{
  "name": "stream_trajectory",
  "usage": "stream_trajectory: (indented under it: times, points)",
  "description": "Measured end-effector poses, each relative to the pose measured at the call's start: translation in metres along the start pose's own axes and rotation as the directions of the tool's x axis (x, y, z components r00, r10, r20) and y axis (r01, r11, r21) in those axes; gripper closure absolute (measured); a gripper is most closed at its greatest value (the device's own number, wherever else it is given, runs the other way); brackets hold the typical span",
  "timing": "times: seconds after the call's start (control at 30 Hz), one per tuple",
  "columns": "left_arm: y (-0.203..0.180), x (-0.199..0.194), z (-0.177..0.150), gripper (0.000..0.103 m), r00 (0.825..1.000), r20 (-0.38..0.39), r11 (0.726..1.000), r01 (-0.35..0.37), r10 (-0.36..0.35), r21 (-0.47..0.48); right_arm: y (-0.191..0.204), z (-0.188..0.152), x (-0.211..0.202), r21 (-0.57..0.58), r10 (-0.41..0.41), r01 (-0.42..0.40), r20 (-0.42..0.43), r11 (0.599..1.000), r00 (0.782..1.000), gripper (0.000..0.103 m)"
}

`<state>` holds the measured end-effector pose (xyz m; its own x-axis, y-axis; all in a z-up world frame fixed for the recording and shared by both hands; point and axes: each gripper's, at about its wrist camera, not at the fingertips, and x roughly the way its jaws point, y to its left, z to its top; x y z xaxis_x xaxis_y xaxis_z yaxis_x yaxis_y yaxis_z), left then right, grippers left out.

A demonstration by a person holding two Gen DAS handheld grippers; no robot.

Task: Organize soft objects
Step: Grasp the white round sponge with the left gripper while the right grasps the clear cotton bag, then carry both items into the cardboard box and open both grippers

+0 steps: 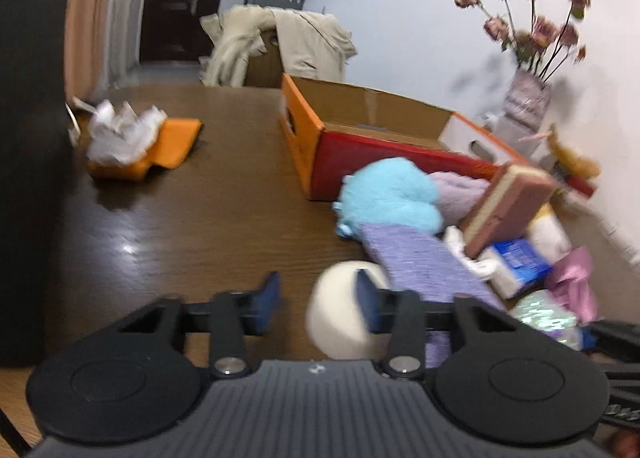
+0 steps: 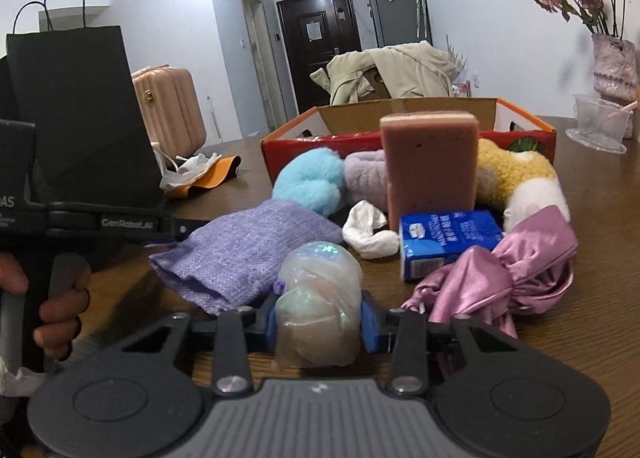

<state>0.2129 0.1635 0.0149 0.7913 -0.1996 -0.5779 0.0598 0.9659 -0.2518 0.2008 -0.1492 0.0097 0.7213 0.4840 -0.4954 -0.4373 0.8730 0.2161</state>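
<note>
- Dark wooden table (image 2: 600,218): carries every item below.
- Open red-and-orange cardboard box (image 2: 520,126): stands behind the pile, long axis crosswise in the right wrist view.
- Lilac knitted cloth (image 2: 240,254): lies flat beside the pile.
- Pink rectangular sponge (image 2: 430,166): stands on end, long axis upright.
- Right gripper (image 2: 318,324): blue pads pinching an iridescent translucent soft bundle (image 2: 318,298) that stands upright on the table.
- Left gripper (image 1: 318,298): jaws narrowly spread, empty; white round soft ball (image 1: 340,318) behind the right-hand finger.
</note>
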Motion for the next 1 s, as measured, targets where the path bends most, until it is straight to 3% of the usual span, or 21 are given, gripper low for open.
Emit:
stream_trajectory:
  times: [0.03,0.2,0.3,0.47,0.63,0.7,0.77,0.87,0.9,1.0]
  points:
    - [-0.001,0.000,-0.001,0.084,1.000,-0.005,1.000,0.025,-0.025,-0.017,-0.001,0.000,-0.002,0.002,0.000,0.000,0.004,1.000,1.000,0.067]
    - [-0.012,-0.009,-0.002,0.091,0.999,-0.009,0.998,0.031,-0.031,-0.058,-0.007,0.002,-0.020,0.006,0.000,0.000,0.053,1.000,0.999,0.067]
    - [-0.022,-0.035,0.009,0.094,0.997,0.076,0.999,-0.003,0.007,-0.051,-0.012,0.008,-0.041,-0.003,0.002,-0.002,0.114,1.000,0.994,0.067]
    - [-0.037,-0.074,0.038,0.094,0.974,0.225,0.999,-0.015,0.024,-0.044,-0.026,0.034,-0.072,-0.029,0.014,-0.008,0.212,1.000,0.977,0.067]
    - [-0.056,-0.068,0.093,0.094,0.955,0.296,1.000,-0.023,0.027,-0.018,-0.059,0.092,-0.067,-0.022,0.076,-0.073,0.245,0.997,0.966,0.067]
    - [-0.060,-0.046,0.122,0.094,0.959,0.283,1.000,-0.013,0.019,-0.025,-0.073,0.125,-0.045,-0.036,0.101,-0.095,0.225,0.995,0.969,0.066]
    - [-0.063,-0.008,0.149,0.094,0.970,0.243,1.000,-0.005,0.011,-0.026,-0.086,0.165,-0.007,-0.037,0.143,-0.139,0.147,0.990,0.979,0.066]
    - [-0.058,0.070,0.180,0.094,0.986,0.155,0.997,-0.055,0.063,-0.052,-0.103,0.218,0.069,0.025,0.203,-0.203,0.002,0.979,0.979,0.066]
    - [-0.053,0.096,0.189,0.094,0.987,0.119,0.992,-0.096,0.105,-0.077,-0.108,0.233,0.096,0.046,0.205,-0.203,-0.036,0.978,0.978,0.066]
    - [-0.042,0.155,0.206,0.094,0.990,0.044,0.988,-0.126,0.130,-0.093,-0.121,0.264,0.176,0.058,0.152,-0.146,-0.129,0.988,0.980,0.066]
